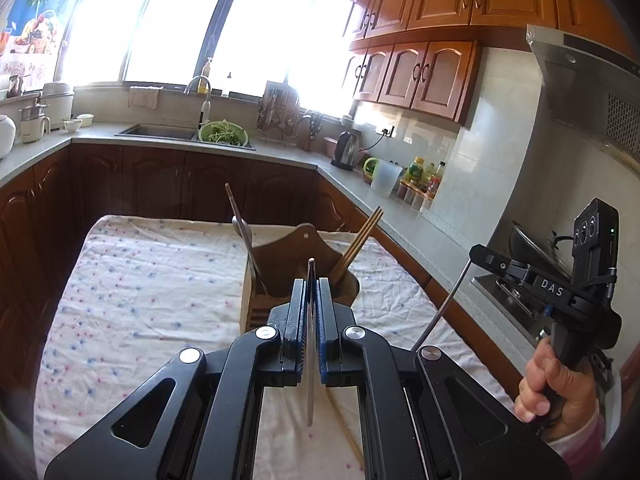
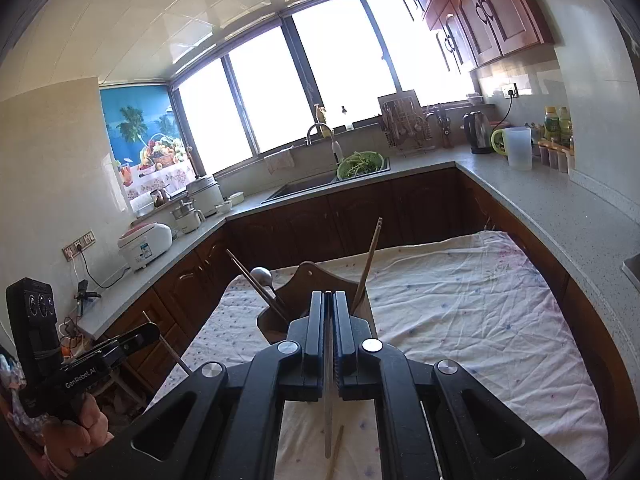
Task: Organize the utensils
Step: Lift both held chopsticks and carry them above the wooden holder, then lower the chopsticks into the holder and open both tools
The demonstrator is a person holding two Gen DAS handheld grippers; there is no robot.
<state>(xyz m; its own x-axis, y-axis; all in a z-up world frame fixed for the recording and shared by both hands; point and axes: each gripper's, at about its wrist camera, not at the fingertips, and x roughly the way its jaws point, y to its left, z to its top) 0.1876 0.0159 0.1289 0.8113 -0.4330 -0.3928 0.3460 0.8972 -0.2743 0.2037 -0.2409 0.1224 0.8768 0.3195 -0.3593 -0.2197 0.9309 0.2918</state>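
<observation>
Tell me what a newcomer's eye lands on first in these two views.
The left gripper and the right gripper are each shut on a thin metal utensil, raised over the speckled cloth. Just beyond them stands a wooden utensil holder already holding chopsticks and a spoon. A loose chopstick lies on the cloth below, and bright windows glare behind.
</observation>
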